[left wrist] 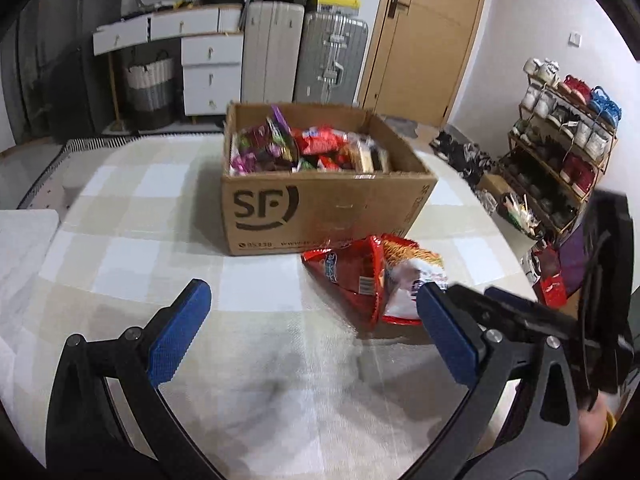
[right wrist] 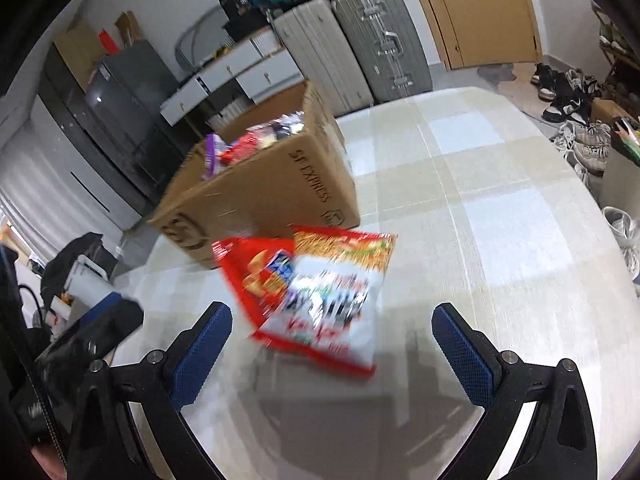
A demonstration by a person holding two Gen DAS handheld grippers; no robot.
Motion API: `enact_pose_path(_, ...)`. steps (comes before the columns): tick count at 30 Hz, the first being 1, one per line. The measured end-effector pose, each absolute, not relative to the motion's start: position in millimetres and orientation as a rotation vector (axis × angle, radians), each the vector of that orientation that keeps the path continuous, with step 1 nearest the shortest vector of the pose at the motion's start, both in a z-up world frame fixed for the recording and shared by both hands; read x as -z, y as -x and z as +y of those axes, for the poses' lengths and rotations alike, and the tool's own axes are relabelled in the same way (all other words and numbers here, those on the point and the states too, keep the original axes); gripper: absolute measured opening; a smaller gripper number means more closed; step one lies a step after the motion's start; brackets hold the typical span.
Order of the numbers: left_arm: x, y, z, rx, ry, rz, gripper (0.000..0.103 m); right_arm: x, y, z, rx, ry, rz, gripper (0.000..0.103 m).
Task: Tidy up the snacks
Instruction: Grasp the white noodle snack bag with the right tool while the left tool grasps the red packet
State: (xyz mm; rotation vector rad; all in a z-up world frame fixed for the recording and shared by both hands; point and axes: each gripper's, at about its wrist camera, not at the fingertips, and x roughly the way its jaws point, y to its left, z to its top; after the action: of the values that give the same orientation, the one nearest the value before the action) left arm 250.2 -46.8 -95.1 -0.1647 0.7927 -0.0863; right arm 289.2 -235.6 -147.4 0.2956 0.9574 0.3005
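A brown cardboard box (left wrist: 320,208) marked SF stands on the checked tablecloth, full of several snack packs (left wrist: 308,146). It also shows in the right wrist view (right wrist: 276,196). Two snack bags lie on the cloth in front of the box: a red bag (left wrist: 348,272) and a red-and-white bag (right wrist: 332,300) overlapping it. My left gripper (left wrist: 312,316) is open and empty, just short of the bags. My right gripper (right wrist: 332,336) is open and empty, with the red-and-white bag between and ahead of its fingers. The right wrist view is blurred.
The table (left wrist: 160,208) carries a beige and white checked cloth. Suitcases (left wrist: 304,56), white drawers (left wrist: 208,72) and a wooden door (left wrist: 424,28) stand behind. A shoe rack (left wrist: 560,152) is at the right, with shoes (right wrist: 580,140) on the floor.
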Motion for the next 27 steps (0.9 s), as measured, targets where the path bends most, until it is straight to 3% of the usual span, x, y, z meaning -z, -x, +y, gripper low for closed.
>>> enact_pose_path(5,126,-282,-51,0.081,0.171,0.835,0.103,171,-328,-222,-0.307,-0.214,1.011,0.099)
enact_pose_path(6,132,-289,-52,0.086,0.176,0.842,0.103,173,-330,-220,-0.312,-0.207,1.016,0.092)
enact_pose_path(10,152,-310,-49,0.082,0.175,0.861,0.103,182,-333,-209,-0.308,-0.11,0.984,0.081)
enact_pose_path(12,162,-321,-50,0.09,0.185,0.872,0.103,184,-331,-207,-0.316,-0.096,0.966,0.063)
enact_pose_path(15,171,-332,-54,0.094,0.176,0.883,0.103,186,-331,-211,-0.363,-0.135,0.949,0.053)
enact_pose_path(27,185,-341,-71,0.037,0.105,0.902,0.103,177,-326,-240,-0.421,-0.304,0.932,0.051)
